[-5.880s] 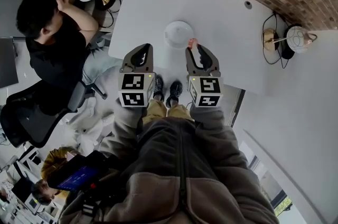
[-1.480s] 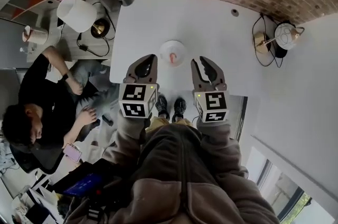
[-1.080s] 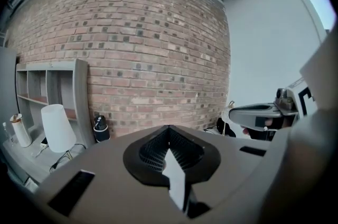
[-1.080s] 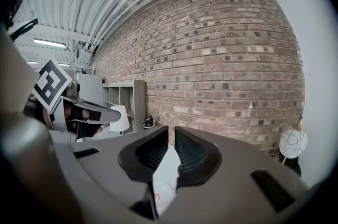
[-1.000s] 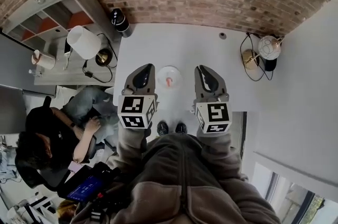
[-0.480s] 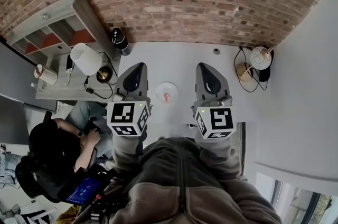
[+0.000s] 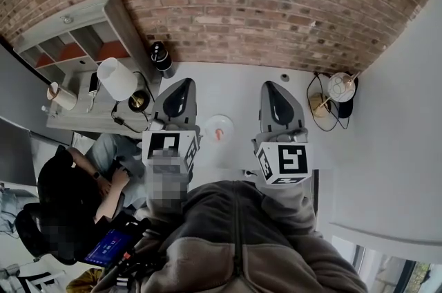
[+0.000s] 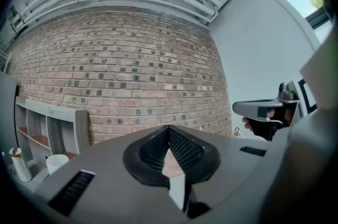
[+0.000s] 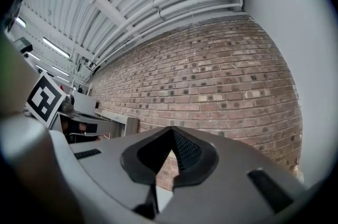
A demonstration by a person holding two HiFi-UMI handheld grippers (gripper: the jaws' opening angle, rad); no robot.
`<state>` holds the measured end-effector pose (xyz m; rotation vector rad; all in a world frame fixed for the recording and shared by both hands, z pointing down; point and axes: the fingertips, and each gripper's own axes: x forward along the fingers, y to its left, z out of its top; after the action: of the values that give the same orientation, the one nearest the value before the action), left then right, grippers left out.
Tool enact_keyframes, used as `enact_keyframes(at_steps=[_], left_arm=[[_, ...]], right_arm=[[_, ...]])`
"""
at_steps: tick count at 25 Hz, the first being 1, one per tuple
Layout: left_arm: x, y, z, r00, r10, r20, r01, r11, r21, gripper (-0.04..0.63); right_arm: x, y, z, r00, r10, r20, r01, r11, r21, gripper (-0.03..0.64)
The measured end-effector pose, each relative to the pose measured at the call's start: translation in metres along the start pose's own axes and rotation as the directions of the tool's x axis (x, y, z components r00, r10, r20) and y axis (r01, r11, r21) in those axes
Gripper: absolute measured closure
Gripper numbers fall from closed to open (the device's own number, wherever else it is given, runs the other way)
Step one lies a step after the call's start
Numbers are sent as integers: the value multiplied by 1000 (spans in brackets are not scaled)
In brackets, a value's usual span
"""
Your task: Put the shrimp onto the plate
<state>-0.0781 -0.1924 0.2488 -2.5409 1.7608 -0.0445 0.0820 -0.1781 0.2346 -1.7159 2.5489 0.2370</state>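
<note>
Shrimp on plate toward the counter's near edge. My left hand-held gripper and right hand-held gripper are closed and empty. The task looks done, with no further move needed.

shrimp too small for detail

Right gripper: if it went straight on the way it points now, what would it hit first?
Most likely the brick wall: the right gripper, shut and empty, aims squarely at it, and its own view shows nothing in between. How far off the wall stands is unclear.
</note>
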Motion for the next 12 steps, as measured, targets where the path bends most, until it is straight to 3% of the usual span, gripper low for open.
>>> enact_keyframes(at_steps=[12], left_arm=[[-1, 8, -1, 999, 31, 9, -31, 999, 26, 591]], right_arm=[[8, 11, 0, 1000, 16, 12, -16, 1000, -12, 615]])
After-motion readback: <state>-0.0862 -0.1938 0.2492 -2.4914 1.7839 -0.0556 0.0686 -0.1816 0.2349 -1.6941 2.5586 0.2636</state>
